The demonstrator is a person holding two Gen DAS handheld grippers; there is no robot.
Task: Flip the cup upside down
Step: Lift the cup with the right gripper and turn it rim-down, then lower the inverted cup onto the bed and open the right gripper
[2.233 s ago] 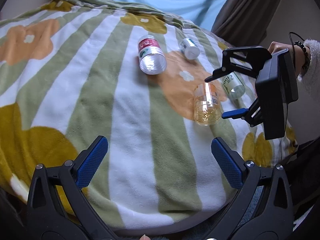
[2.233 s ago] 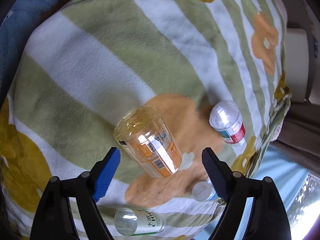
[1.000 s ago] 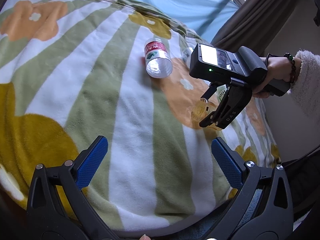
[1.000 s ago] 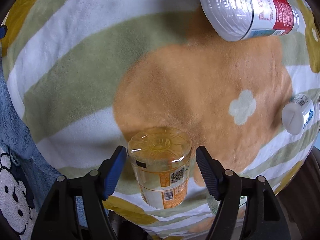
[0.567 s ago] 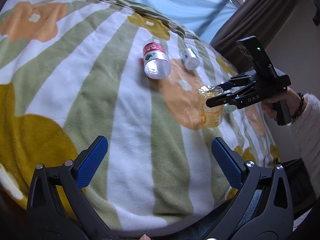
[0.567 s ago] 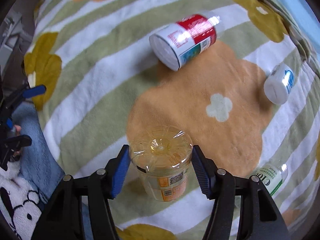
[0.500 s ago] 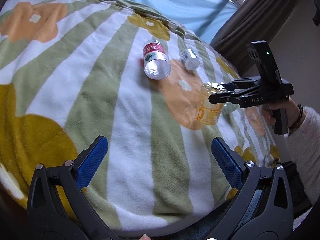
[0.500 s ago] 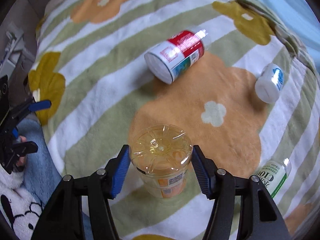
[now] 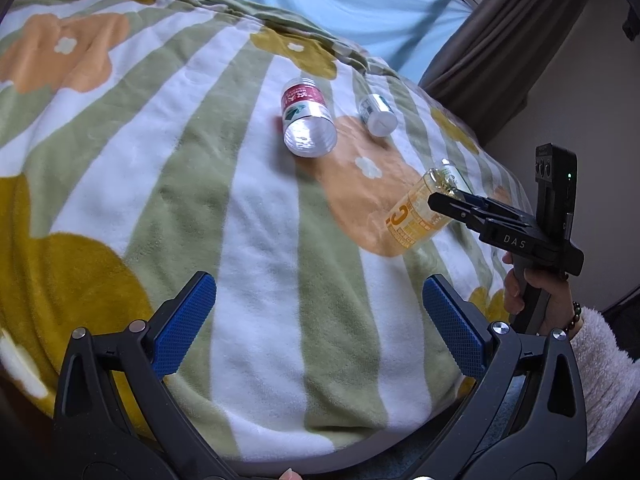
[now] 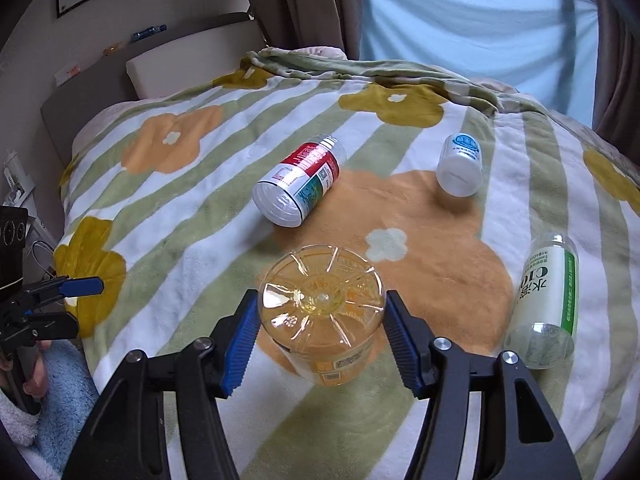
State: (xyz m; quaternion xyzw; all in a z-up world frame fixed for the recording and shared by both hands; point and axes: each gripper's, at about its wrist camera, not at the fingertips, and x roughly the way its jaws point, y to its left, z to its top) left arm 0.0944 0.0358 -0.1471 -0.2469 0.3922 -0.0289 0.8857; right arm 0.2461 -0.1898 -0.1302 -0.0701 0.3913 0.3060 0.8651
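The cup is a clear yellow plastic one with an orange label. My right gripper is shut on it, blue pads against its sides, its ribbed base facing the camera. In the left wrist view the cup is tilted, base up and to the right, its lower end at the blanket; whether it touches I cannot tell. The right gripper reaches in from the right there. My left gripper is open and empty, low over the blanket's near edge.
A red-and-white labelled bottle lies on its side on the blanket. A small white bottle lies behind the cup, and a green-and-white bottle lies at the right. A headboard and curtains stand beyond.
My right gripper closed on the lying cup, lifted and turned it until its base points up, and has now tipped it over at a slant. The left gripper stayed open and nearly still.
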